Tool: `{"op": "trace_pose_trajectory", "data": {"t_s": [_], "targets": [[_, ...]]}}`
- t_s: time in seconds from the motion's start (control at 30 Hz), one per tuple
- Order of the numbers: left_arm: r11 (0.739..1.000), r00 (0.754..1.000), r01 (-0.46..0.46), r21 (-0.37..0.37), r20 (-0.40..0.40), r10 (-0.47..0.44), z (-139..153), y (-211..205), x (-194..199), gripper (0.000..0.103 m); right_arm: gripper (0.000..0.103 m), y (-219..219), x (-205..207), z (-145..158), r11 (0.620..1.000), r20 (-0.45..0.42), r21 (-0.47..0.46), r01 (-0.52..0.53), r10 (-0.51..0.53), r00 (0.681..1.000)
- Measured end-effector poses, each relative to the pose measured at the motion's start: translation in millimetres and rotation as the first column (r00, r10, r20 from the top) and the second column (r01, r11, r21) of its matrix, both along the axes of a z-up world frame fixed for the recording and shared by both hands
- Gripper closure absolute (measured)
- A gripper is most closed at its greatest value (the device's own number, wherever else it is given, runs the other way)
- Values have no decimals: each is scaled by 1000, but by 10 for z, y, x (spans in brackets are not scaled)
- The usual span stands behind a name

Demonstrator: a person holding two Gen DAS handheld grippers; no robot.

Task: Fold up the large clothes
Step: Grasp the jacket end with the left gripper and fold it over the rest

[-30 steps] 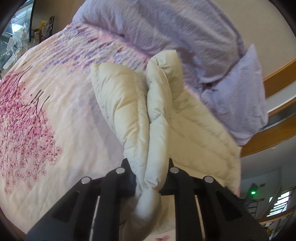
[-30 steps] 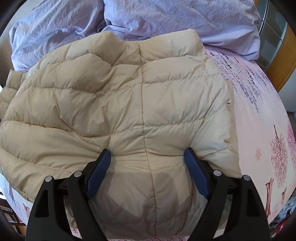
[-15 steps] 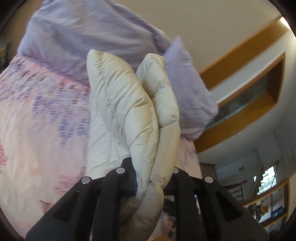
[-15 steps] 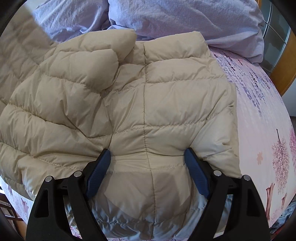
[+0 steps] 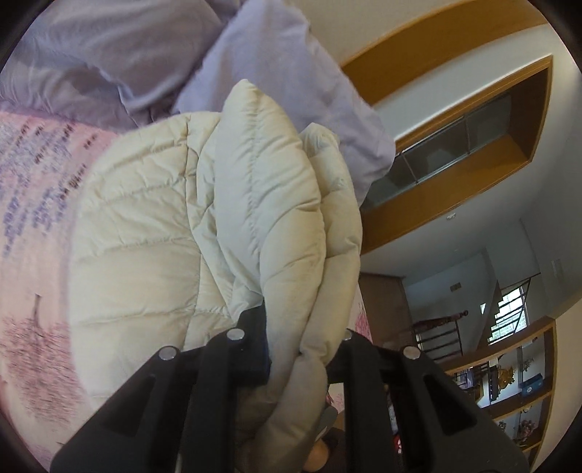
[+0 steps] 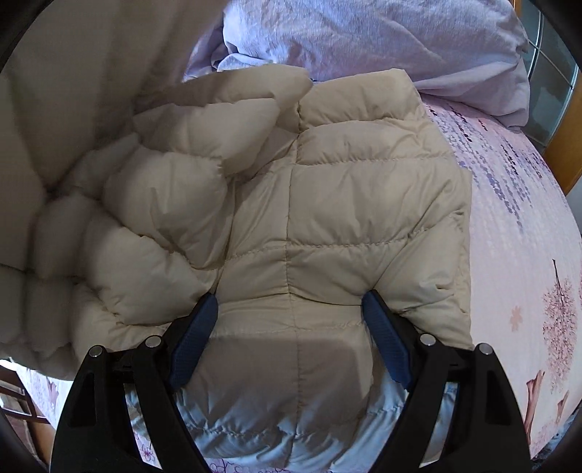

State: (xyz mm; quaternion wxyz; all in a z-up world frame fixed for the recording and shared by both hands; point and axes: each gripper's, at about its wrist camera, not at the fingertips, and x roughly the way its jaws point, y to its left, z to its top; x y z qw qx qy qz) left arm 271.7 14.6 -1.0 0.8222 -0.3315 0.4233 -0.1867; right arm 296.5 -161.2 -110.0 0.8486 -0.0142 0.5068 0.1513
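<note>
A cream quilted down jacket (image 6: pixel 327 203) lies on the bed, collar toward the pillows. My right gripper (image 6: pixel 291 313) is open, its blue pads (image 6: pixel 196 338) pressed down on the jacket's lower middle. My left gripper (image 5: pixel 298 342) is shut on the jacket's sleeve (image 5: pixel 276 203) and holds it lifted above the jacket body. In the right wrist view that raised sleeve (image 6: pixel 72 91) fills the upper left, over the jacket's left side.
The bed has a pink floral cover (image 6: pixel 523 233). Lavender pillows (image 6: pixel 363 32) lie at the head. A wooden headboard frame (image 5: pixel 436 163) and a shelf (image 5: pixel 509 382) stand past the bed's side.
My left gripper has lifted the sleeve and swung it over the jacket body. The right gripper has stayed pressed in place.
</note>
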Motion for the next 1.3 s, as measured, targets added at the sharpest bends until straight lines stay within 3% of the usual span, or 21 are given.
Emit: {"op": "trace_pose_trajectory", "data": {"t_s": [0.27, 0.53, 0.7, 0.9, 0.97, 1.17, 1.3], "targets": [[999, 997, 27, 36, -80, -24, -289, -405, 320, 85, 26, -377, -82, 185, 995, 2, 92, -26, 26, 1000], [996, 991, 62, 70, -126, -53, -511, -687, 456, 83, 47, -830, -303, 297, 991, 3, 130, -24, 23, 1000], [994, 988, 70, 80, -146, -58, -577, -825, 495, 83, 58, -892, -315, 171, 991, -20, 135, -21, 24, 1000], [988, 984, 120, 98, -145, -106, -561, -1102, 477, 75, 58, -951, -303, 125, 989, -24, 149, -1, 4, 1000], [984, 982, 137, 113, -145, -120, -547, -1178, 477, 68, 58, -988, -316, 148, 989, -22, 148, 8, -5, 1000], [979, 983, 149, 138, -127, -132, -415, -1192, 468, 59, 58, -1139, -345, 242, 989, -12, 132, 69, -68, 998], [975, 989, 134, 179, -91, -119, -274, -1112, 441, 52, 46, -1261, -268, 275, 986, -3, 102, 133, -134, 991]]}}
